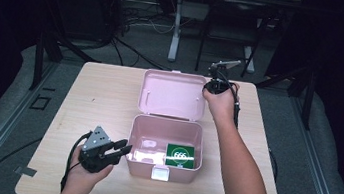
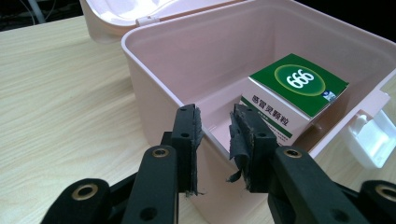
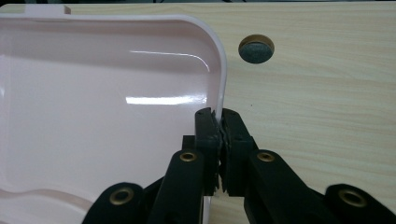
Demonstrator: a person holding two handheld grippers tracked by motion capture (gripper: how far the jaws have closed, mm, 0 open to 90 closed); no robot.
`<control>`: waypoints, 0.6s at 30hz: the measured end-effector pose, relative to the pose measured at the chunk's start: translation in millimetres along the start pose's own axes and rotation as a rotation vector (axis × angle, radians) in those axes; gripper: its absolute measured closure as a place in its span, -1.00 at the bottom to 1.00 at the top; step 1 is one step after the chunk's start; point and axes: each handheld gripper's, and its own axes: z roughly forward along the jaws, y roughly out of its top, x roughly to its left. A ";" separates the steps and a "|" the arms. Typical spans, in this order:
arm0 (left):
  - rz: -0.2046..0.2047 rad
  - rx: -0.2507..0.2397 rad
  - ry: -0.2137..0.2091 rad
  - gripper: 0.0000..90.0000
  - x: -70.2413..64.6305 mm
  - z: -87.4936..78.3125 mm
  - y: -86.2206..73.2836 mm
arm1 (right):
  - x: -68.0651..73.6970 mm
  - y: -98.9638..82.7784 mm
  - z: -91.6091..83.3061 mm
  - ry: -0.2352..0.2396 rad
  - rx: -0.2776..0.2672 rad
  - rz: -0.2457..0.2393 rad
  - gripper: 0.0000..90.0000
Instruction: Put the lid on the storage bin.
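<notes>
Left gripper [image 1: 121,149]: held low at the near left corner of the pink box [image 1: 139,123], jaws astride the box's left wall. In the left gripper view the pads [image 2: 187,140] sit narrowly apart with the wall's rim between them; whether they press on the wall cannot be told, though it reads as a steadying grip.
Pink box: open, near the middle of the wooden table [image 1: 99,97], long axis running left to right, white latch [image 1: 160,173] on its near side.
Green carton [image 1: 180,155]: lies inside the box at its right near corner, marked 666, well right of the left gripper.
Lid [image 1: 170,94]: swung back flat on the table behind the box, inner face up, hinged along the box's far edge.
Right gripper [image 3: 220,122]: at the lid's far right corner, jaws pressed together on the lid's thin rim, which runs edge-on between them.
Key relation: the lid lies left of and below the right gripper; the right hand [image 1: 221,101] is the nearer one, so closing would likely mean swinging the rim up and toward the person.
In the way: the carton sits below the box rim, so it should not block the lid. A round cable hole [image 3: 256,48] lies in the table just beyond the lid's corner.
</notes>
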 end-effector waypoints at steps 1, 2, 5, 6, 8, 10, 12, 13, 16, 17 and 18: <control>-0.001 -0.001 -0.002 0.58 0.1 0.1 -0.1 | 0.1 -0.2 -1.7 0.001 -0.005 -0.001 0.94; -0.001 -0.002 -0.002 0.58 0.1 0.2 -0.1 | 0.0 -0.4 -3.7 0.002 -0.007 -0.004 0.94; -0.001 0.000 0.000 0.58 0.0 0.2 0.0 | 0.4 -1.0 -8.6 0.005 -0.020 -0.013 0.94; -0.001 -0.001 0.000 0.58 0.0 0.2 0.0 | 1.0 -1.4 -11.0 0.008 -0.026 -0.015 0.94; -0.001 0.000 0.000 0.58 0.1 0.2 0.0 | 1.8 -2.0 -15.0 0.009 -0.036 -0.021 0.94; -0.001 0.000 0.003 0.58 -0.1 0.3 0.2 | 2.8 -3.3 -21.3 0.015 -0.051 -0.032 0.93; -0.001 -0.001 0.002 0.58 -0.1 0.6 0.1 | 3.5 -4.3 -25.9 0.018 -0.062 -0.042 0.93; -0.002 -0.001 0.005 0.58 -0.2 0.7 0.2 | 3.5 -4.3 -25.9 0.018 -0.062 -0.042 0.93; -0.002 0.000 0.005 0.58 0.1 1.0 0.3 | 5.4 -6.2 -32.5 0.020 -0.080 -0.057 0.93; -0.003 0.000 0.005 0.58 0.1 1.0 0.3 | 6.5 -7.7 -37.3 0.020 -0.089 -0.072 0.93; -0.003 0.000 0.005 0.58 0.1 1.0 0.3 | 6.5 -7.7 -37.3 0.020 -0.089 -0.072 0.93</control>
